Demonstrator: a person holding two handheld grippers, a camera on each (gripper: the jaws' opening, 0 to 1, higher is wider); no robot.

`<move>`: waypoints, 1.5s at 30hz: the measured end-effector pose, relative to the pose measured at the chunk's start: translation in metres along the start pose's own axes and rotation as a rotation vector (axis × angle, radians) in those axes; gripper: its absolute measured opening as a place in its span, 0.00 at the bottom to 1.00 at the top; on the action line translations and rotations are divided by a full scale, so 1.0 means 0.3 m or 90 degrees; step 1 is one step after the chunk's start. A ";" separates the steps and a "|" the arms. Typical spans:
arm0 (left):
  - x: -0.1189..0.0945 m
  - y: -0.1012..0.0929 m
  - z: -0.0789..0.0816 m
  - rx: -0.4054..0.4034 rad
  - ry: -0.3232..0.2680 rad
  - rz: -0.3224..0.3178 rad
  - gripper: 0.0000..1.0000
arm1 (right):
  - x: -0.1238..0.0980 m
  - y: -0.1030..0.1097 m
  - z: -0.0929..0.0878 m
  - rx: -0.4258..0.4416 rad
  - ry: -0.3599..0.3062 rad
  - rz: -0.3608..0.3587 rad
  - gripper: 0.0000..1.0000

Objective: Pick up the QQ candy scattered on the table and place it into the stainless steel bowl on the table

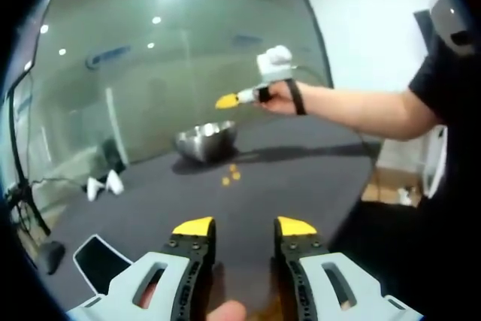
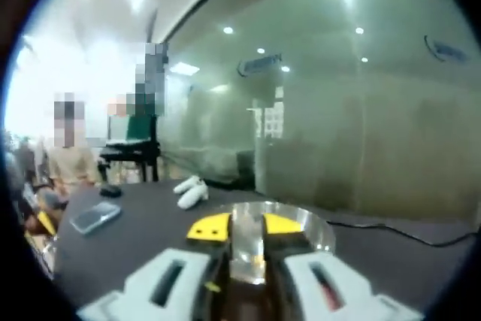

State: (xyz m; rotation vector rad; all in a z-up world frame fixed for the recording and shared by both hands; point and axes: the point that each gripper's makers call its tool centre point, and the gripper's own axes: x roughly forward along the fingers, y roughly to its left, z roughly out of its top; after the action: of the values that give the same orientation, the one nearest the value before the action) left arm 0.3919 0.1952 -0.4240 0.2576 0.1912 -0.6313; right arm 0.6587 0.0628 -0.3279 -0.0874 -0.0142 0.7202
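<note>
A: Where is the candy?
B: In the left gripper view, 3 small orange QQ candies (image 1: 231,174) lie on the dark table (image 1: 301,163), just beside the stainless steel bowl (image 1: 206,141), at its 5 o'clock.

A: And the grippers?
B: The left gripper (image 1: 244,225) hangs above the table with its yellow-tipped jaws apart and nothing between them. The right gripper (image 2: 244,225) sits over the bowl (image 2: 308,223), jaws narrowly parted; I cannot tell whether anything is between them. From the left gripper view it shows at 12 o'clock of the bowl, held by a hand (image 1: 279,97).

A: What surrounds them?
B: A glass wall (image 1: 188,50) runs behind the table. 2 white objects (image 1: 104,184) lie at 9 o'clock of the bowl, a phone (image 2: 95,217) further off, and a black cable (image 2: 391,232) trails along the far edge. Bare table stretches between candies and the left gripper.
</note>
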 end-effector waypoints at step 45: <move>0.005 0.018 0.005 0.013 -0.024 0.003 0.32 | -0.158 0.183 -0.456 0.006 0.165 0.158 0.18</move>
State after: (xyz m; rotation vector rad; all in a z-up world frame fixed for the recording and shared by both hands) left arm 0.3966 0.1981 -0.4219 0.2659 0.1474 -0.6332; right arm 0.5928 0.0623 -0.4681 -0.1745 0.2511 0.9529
